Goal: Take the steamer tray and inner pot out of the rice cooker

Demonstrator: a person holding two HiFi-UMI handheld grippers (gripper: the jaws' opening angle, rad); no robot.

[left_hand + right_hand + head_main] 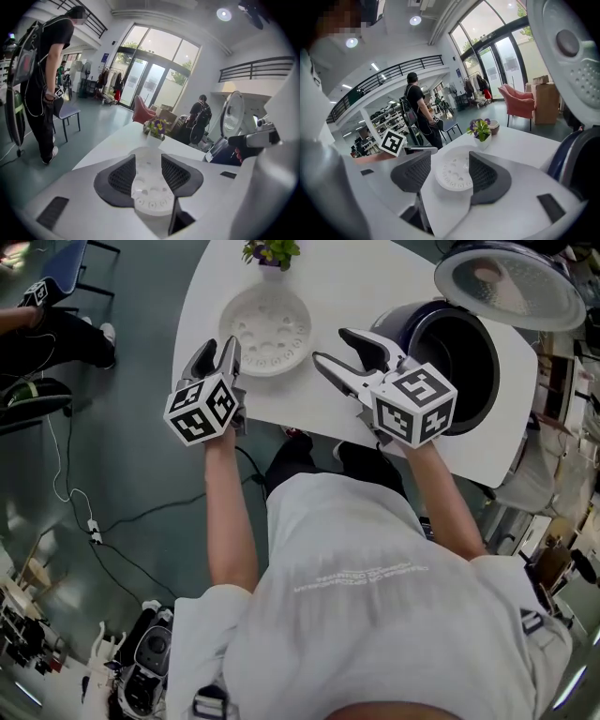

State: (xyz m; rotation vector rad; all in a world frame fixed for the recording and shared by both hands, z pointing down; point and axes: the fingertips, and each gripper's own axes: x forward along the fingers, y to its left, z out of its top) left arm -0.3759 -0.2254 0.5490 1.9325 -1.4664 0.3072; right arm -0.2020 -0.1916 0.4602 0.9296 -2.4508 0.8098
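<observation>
Left tongs (221, 345) and right tongs (333, 345) hover open and empty over the tabletop (366, 282); tray (265, 329) lies upper centre, left of the open cooker (405, 326).

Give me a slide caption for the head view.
Steamer tray set on the white table, rice cooker with lid open, left gripper and right gripper both open and empty.

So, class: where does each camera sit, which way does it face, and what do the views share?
Head view: on the person's head, facing steeply down at table, steamer tray, open rice cooker; arms, torso, left gripper, right gripper show.
Left gripper view: rides that gripper, facing along its open jaws over the table.
Right gripper view: likewise, along its open jaws; left gripper's marker cube shows.
Shared: all show the steamer tray and potted plant.
</observation>
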